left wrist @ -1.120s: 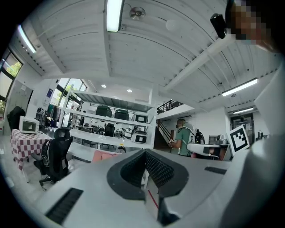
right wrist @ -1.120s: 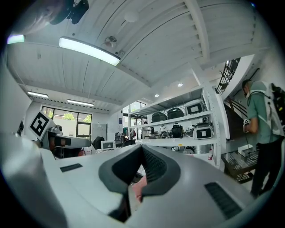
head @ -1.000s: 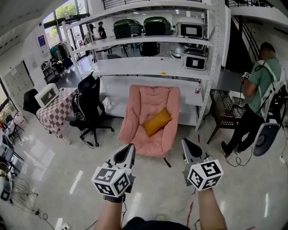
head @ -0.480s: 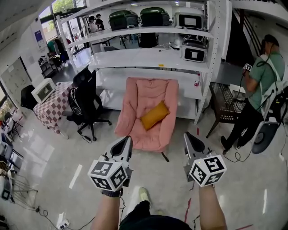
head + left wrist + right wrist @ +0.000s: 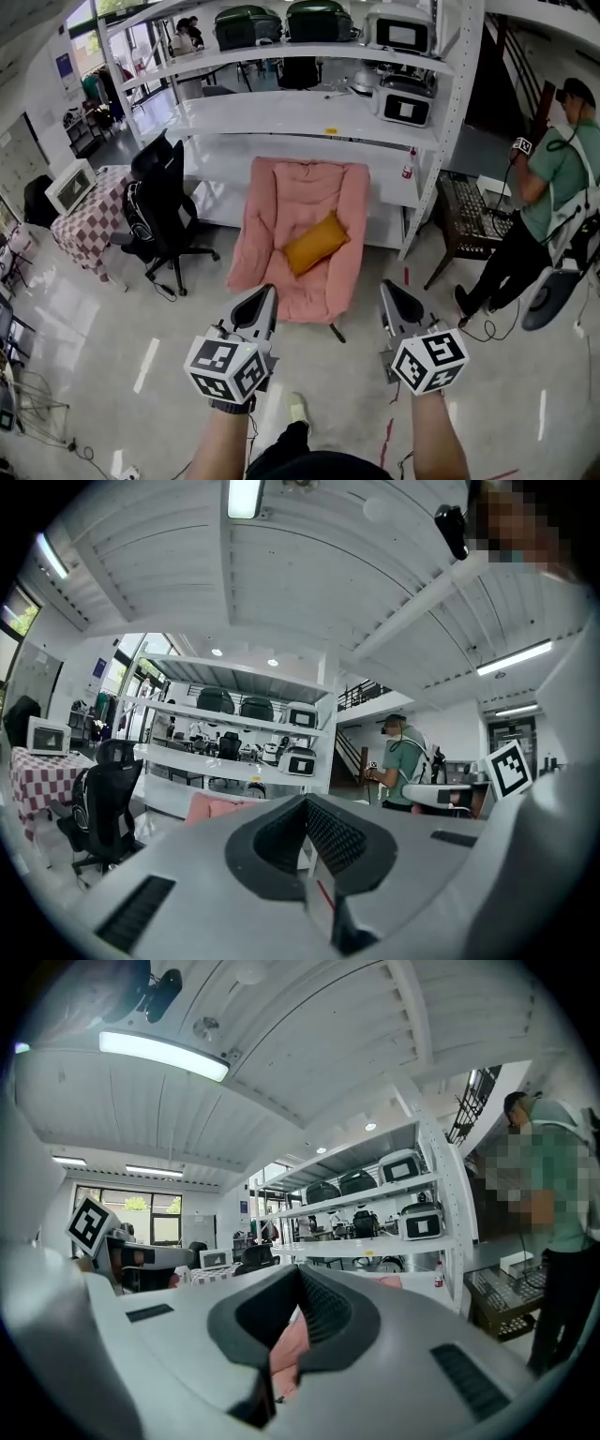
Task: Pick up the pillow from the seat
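Observation:
A mustard-yellow pillow (image 5: pixel 316 244) lies askew on the seat of a pink padded chair (image 5: pixel 281 202) in front of the white shelving. My left gripper (image 5: pixel 265 292) and right gripper (image 5: pixel 387 289) hang side by side over the floor, short of the chair's front edge, both pointing at it. Each is shut with nothing between its fingers. In the left gripper view the closed left gripper (image 5: pixel 305 803) hides most of the chair (image 5: pixel 217 807). In the right gripper view a strip of pink chair (image 5: pixel 287 1349) shows below the closed right gripper (image 5: pixel 300 1274). The pillow is hidden in both gripper views.
A black office chair (image 5: pixel 159 211) and a checkered table (image 5: pixel 89 225) stand left of the pink chair. White shelving (image 5: pixel 309 117) runs behind it. On the right are a dark wire rack (image 5: pixel 473 220) and a person in green (image 5: pixel 553 187). A shoe (image 5: pixel 298 408) shows below.
Both grippers have come closer to the pink chair together, and it now sits nearer and larger in the head view. The jaws have stayed shut.

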Demonstrator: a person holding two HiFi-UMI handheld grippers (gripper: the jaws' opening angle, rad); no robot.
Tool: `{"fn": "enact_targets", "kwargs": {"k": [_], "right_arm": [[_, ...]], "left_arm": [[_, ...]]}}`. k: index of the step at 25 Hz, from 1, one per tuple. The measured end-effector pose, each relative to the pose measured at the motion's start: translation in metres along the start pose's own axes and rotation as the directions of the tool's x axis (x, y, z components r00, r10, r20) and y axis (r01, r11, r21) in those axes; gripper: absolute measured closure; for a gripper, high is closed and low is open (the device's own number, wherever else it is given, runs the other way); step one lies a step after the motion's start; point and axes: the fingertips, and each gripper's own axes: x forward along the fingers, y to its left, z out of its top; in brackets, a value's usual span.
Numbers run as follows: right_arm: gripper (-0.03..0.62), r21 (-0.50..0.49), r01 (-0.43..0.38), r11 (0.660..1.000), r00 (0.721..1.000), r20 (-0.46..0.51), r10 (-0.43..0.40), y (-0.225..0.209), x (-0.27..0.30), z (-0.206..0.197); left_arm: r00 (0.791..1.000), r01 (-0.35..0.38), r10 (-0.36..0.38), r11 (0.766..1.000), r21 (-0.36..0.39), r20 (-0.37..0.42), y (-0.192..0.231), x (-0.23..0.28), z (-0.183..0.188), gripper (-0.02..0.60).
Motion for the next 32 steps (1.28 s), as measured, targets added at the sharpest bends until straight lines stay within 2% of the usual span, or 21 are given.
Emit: {"fn": "enact_targets", "kwargs": {"k": [9,17,25,32], "right_arm": [[0.591,-0.005,0.006,1.000,0.999,-0.045,-0.007,-0.007,0.113,-0.011],[0.590,-0.012,0.037,0.999,0.997,-0.068,-0.038,-0.020,0.191,-0.018],[0.589,-0.021,0.037,0.999,0.992,-0.118,-0.039,-0.039,0.232,-0.033],[0.589,-0.012,0.029,1.000,0.985,-0.168,-0.031,-0.080,0.277,-0.060]], "left_arm": [[0.999,0.032,-0.032,0.999,0.000,-0.012,0.082,0.077,0.008,0.576],[0.998,0.066,-0.066,0.998,0.002,-0.020,0.142,0.134,0.010,0.577],[0.996,0.080,-0.081,0.997,-0.022,-0.035,0.164,0.176,0.005,0.575],[0.995,0.067,-0.070,0.996,-0.051,-0.066,0.181,0.229,-0.019,0.576]]}}
